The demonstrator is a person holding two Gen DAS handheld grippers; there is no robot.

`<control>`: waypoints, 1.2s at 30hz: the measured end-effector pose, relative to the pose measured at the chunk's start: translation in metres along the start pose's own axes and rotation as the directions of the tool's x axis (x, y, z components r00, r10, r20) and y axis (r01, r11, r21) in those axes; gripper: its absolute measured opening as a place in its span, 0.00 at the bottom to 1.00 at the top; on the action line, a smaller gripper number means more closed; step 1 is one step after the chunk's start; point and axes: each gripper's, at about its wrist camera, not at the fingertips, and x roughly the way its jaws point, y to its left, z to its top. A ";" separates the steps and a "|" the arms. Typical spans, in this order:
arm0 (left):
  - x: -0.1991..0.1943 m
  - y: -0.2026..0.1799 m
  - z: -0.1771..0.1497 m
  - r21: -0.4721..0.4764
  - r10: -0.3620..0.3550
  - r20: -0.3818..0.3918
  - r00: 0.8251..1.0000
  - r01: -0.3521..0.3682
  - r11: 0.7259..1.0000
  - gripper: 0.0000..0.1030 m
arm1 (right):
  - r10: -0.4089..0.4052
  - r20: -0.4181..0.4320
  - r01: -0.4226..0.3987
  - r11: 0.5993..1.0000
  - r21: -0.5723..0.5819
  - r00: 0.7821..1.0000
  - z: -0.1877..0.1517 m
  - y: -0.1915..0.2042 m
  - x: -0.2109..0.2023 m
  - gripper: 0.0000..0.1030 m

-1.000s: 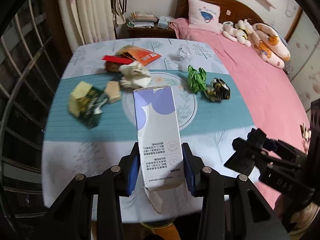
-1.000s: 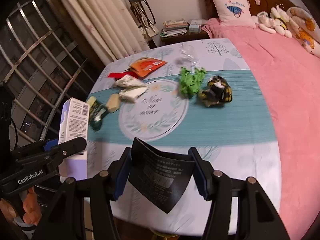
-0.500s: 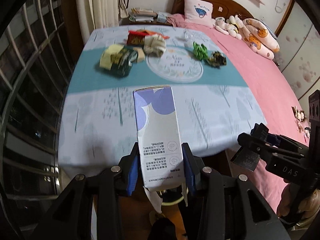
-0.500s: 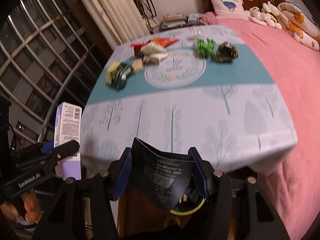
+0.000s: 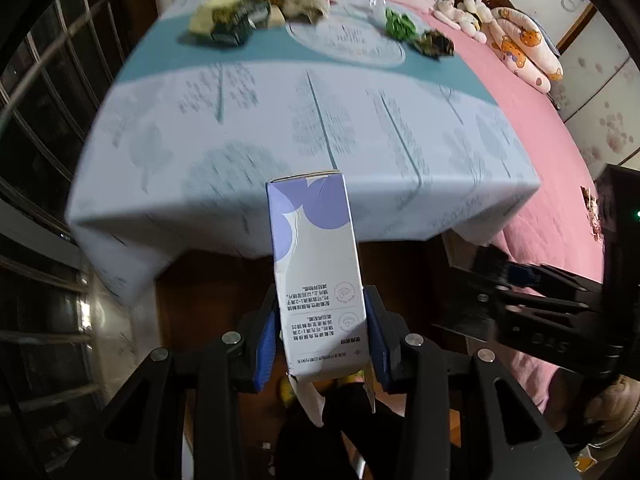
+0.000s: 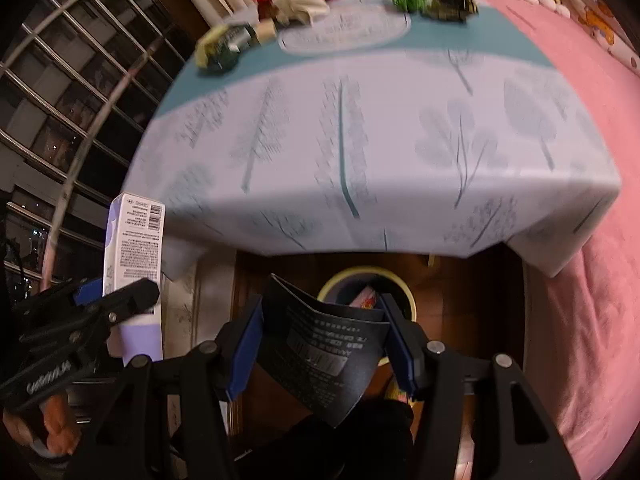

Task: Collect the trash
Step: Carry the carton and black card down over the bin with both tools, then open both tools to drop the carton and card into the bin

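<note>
My left gripper (image 5: 322, 332) is shut on a white and purple carton (image 5: 316, 272), held upright below the table's front edge; the carton also shows in the right wrist view (image 6: 134, 264). My right gripper (image 6: 320, 344) is shut on a black wrapper (image 6: 324, 356), held just above a yellow-rimmed bin (image 6: 366, 280) under the table. The bin holds some coloured trash. More trash lies far back on the table: a green-yellow packet (image 5: 224, 24), crumpled paper (image 5: 306, 2), a green wrapper (image 5: 400, 24) and a dark wrapper (image 5: 434, 42).
The table (image 6: 380, 152) has a pale tree-print cloth hanging over its front edge. A pink bed (image 5: 560, 152) with soft toys lies to the right. A window grille (image 6: 60, 100) stands to the left. Dark wood floor is below.
Both grippers have dropped from above the table to below its front edge, still holding the carton and the black wrapper. The bin has come into view under the right gripper.
</note>
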 end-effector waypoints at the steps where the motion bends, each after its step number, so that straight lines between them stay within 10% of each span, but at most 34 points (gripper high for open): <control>1: 0.008 -0.003 -0.004 0.000 -0.001 -0.005 1.000 0.001 1.000 0.37 | 0.004 -0.010 -0.004 1.000 0.001 1.000 -0.004 -0.003 0.010 0.55; 19: 0.272 0.006 -0.076 -0.043 0.054 -0.148 0.987 -0.061 0.997 0.38 | 0.072 -0.171 -0.053 0.992 0.118 0.983 -0.068 -0.107 0.255 0.61; 22: 0.295 0.007 -0.078 -0.022 0.075 -0.150 0.986 -0.079 0.997 0.56 | 0.082 -0.197 -0.057 0.990 0.129 0.977 -0.071 -0.112 0.283 0.64; 27: 0.315 0.013 -0.075 -0.028 0.114 -0.131 0.985 -0.119 0.992 0.78 | 0.081 -0.187 -0.057 0.990 0.130 0.979 -0.075 -0.121 0.300 0.73; 36: 0.269 0.035 -0.063 -0.090 0.157 -0.069 0.985 -0.162 0.983 0.78 | 0.059 -0.123 -0.048 0.995 0.086 0.991 -0.067 -0.103 0.271 0.73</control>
